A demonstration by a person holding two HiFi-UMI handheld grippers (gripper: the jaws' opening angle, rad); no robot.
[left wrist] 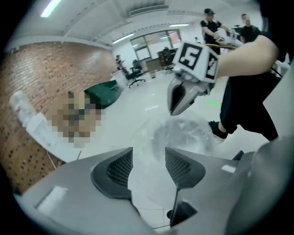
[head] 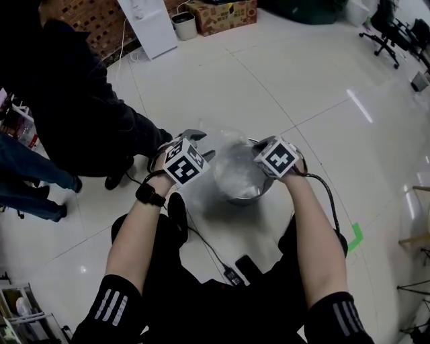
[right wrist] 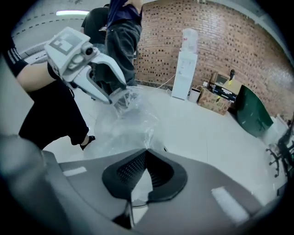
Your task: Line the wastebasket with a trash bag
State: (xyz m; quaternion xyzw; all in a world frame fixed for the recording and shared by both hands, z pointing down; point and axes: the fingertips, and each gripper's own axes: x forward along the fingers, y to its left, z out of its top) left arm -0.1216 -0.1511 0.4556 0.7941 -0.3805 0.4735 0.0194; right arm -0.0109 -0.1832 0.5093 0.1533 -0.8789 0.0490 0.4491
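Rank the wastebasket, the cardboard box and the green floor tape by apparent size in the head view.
1. wastebasket
2. cardboard box, only slightly smaller; it is farther off and cut by the frame edge, so this gap is unsure
3. green floor tape

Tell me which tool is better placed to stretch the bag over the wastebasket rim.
Probably right: the right tool is shut on the trash bag above the wastebasket, while the left tool stands open with no grip.
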